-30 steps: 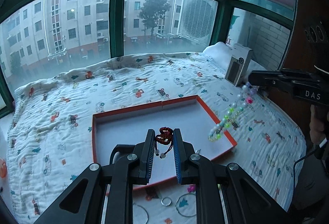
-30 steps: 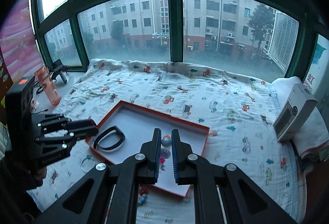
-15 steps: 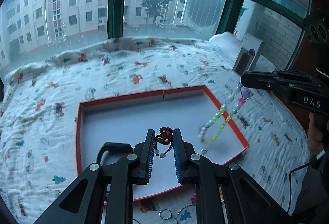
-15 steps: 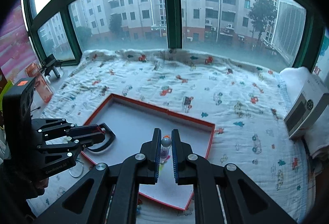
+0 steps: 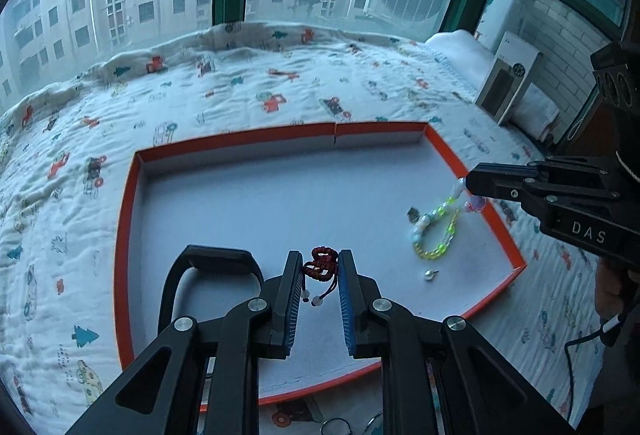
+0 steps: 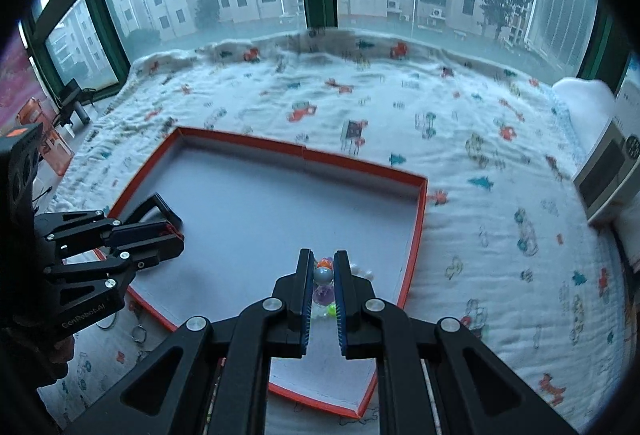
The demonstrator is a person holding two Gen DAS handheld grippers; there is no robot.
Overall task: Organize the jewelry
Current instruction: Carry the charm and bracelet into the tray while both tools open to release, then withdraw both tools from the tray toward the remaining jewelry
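An orange-rimmed tray (image 5: 129, 203) with a white floor lies on the patterned bedspread. My left gripper (image 5: 319, 269) is shut on a dark red braided bracelet (image 5: 320, 267), low over the tray's near part; its cords with small beads hang down. My right gripper (image 6: 323, 271) is shut on a colourful bead bracelet (image 5: 434, 233), whose lower loop rests on the tray floor by the right rim. In the right wrist view the beads (image 6: 323, 275) sit between the fingers. A black band (image 5: 212, 267) lies in the tray's left part.
A small silver piece (image 5: 430, 275) and a dark charm (image 5: 412, 213) lie in the tray (image 6: 418, 219). Metal rings (image 5: 336, 425) lie on the bedspread before the tray. A white box (image 5: 506, 79) stands at the far right. The left gripper (image 6: 176, 233) shows at the tray's left.
Both grippers have come down toward the tray. The bead bracelet went from hanging in the air to resting its loop on the tray floor.
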